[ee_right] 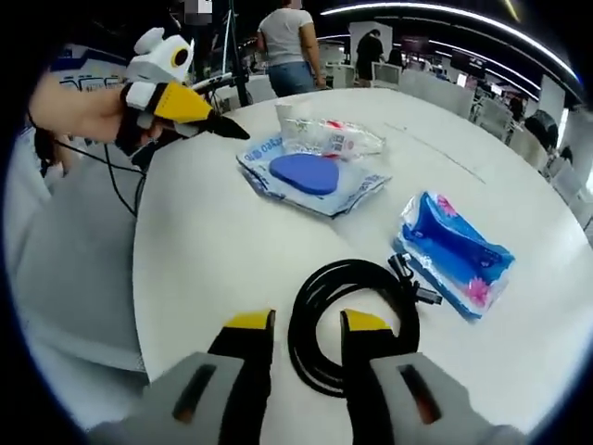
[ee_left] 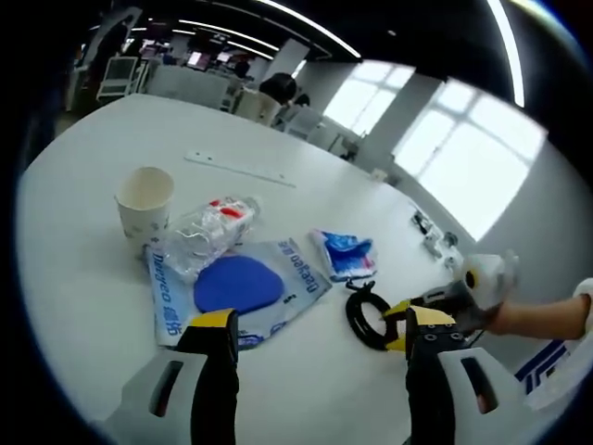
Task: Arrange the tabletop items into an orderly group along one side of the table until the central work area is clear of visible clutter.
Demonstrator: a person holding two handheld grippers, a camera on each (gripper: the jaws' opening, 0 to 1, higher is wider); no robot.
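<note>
Two grippers out, both gaping, holding nothing. Right gripper (ee_right: pixel 308 326) straddling the coiled cable (ee_right: pixel 347 320) on the table (ee_right: pixel 213 250); left gripper (ee_left: pixel 320 326) poised over the pouch (ee_left: pixel 236 287), beside bottle (ee_left: pixel 208 232) and cup (ee_left: pixel 145 204). Tissues (ee_right: pixel 454 252) just beside cable.

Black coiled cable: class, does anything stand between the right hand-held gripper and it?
Nothing visible does. In the right gripper view, the black coiled cable lies on the white table directly ahead of the right hand-held gripper, its near loop between the open jaws.

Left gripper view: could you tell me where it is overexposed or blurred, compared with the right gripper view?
Left gripper view: the windows blow out white, and the right gripper is smeared. Right gripper view: even light, cable and tissue pack sharp; edges bend with fisheye.
</note>
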